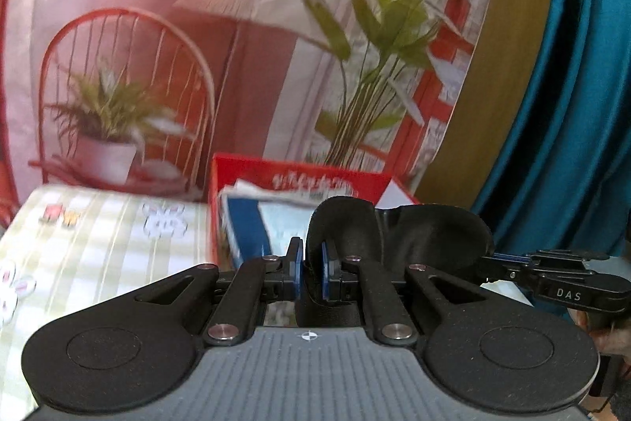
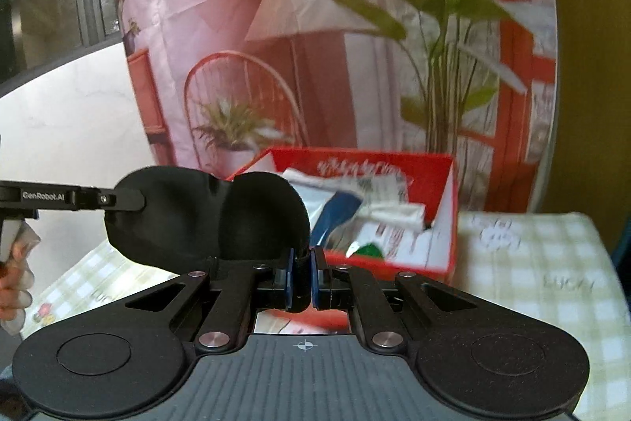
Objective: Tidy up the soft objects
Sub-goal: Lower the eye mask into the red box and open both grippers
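Observation:
A black padded eye mask [image 1: 418, 235] hangs in the air between my two grippers. My left gripper [image 1: 312, 269] is shut on one end of the mask. My right gripper [image 2: 301, 277] is shut on the other end of the eye mask [image 2: 205, 219]. The right gripper also shows at the right of the left wrist view [image 1: 489, 265], and the left gripper at the left of the right wrist view [image 2: 138, 202]. Just beyond the mask stands an open red box [image 1: 299, 180] holding white and blue soft packets [image 2: 366, 216].
The red box [image 2: 451, 208] stands on a table with a green-checked cloth [image 2: 532, 263]. A printed backdrop of a chair, lamp and plants [image 1: 197, 66] hangs behind. A teal curtain [image 1: 572, 105] hangs at the right. A hand [image 2: 15, 287] holds the left gripper.

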`<state>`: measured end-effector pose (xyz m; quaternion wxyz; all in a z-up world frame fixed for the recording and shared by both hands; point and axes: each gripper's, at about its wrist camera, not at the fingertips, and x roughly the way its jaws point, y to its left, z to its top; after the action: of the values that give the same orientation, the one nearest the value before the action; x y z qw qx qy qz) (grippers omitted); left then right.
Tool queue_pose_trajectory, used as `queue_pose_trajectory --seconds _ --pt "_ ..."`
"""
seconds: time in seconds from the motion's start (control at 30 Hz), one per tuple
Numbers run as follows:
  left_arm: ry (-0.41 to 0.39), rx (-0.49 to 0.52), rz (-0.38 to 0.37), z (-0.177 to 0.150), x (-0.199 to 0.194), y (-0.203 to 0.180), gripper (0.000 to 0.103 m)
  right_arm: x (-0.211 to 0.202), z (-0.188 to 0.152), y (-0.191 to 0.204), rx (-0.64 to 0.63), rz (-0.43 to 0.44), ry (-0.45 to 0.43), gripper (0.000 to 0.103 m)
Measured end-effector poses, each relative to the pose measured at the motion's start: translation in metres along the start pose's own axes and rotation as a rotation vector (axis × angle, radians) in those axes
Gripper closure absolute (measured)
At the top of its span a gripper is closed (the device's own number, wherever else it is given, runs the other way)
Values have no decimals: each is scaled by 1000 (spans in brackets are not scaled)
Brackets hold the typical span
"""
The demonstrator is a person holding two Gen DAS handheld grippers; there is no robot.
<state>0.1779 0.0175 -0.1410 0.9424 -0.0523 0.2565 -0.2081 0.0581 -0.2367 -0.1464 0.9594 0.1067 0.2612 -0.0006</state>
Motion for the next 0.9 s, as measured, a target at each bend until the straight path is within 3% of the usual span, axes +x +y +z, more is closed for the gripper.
queue_pose_trajectory --seconds 0.37,0.9 --pt "25 28 39 38 64 -3 93 49 48 -28 -19 -85 -22 95" --pt "133 19 99 47 137 19 92 129 60 -59 49 -143 83 95"
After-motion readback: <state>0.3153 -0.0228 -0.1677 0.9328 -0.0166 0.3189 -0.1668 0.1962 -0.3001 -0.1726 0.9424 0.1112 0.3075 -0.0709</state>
